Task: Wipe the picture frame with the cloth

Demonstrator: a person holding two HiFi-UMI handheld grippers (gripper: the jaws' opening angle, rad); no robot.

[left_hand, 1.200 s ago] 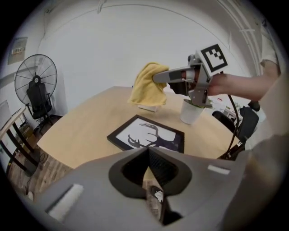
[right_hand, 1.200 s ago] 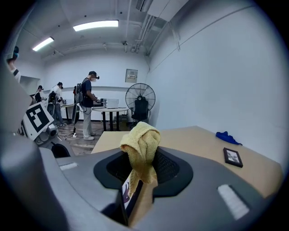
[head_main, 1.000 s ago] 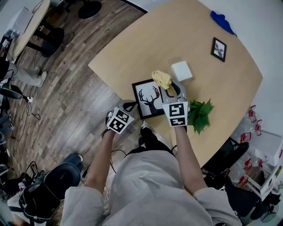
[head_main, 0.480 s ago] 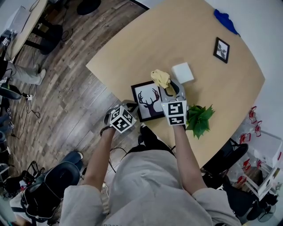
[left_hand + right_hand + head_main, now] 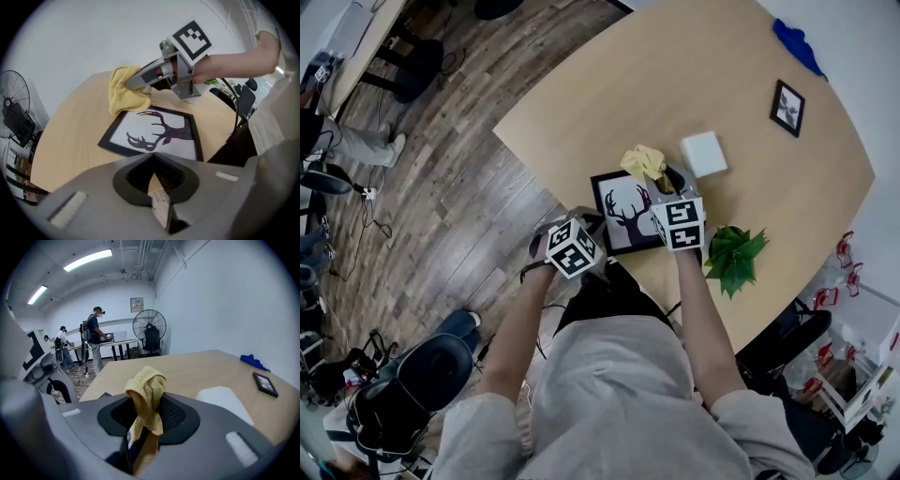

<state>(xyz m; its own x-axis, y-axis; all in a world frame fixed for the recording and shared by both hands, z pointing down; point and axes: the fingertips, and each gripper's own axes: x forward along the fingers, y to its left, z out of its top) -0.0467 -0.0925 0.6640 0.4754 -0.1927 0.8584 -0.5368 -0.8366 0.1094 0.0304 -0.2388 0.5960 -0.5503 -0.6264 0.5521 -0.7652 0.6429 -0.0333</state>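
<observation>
Obs.: the picture frame point(image 5: 628, 214), black border with a deer-silhouette print, lies flat on the wooden surface point(image 5: 694, 84), close to the edge nearest the person.

Right tongs point(image 5: 666, 180): clamped on the yellow cloth point(image 5: 145, 394). A fold is pinched between the jaws and the rest stands out ahead of them as a loose wad. In the left gripper view the wad sits at the frame's far corner. Whether it presses on the border or hangs just over it cannot be told.

Left tongs point(image 5: 157, 197): jaws together, nothing between them. They are just beside the frame's near-left corner, with a gap to the frame.

Also noted: a white block point(image 5: 704, 153) just beyond the frame and a green leafy plant point(image 5: 736, 255) to the frame's right.

Handling, judged:
- The cloth looks soft, limp and light. It will bunch and drag rather than push, so a grip low on the fold keeps a usable pad forward.
- The frame looks stiff, flat and light, with a smooth face. It would likely skate on the surface under a sideways wipe.
- The best hold looks to be the black border at the near corner, pressed down by the left tongs and kept off the face.
- If the front is glass, pressure should be light.
</observation>
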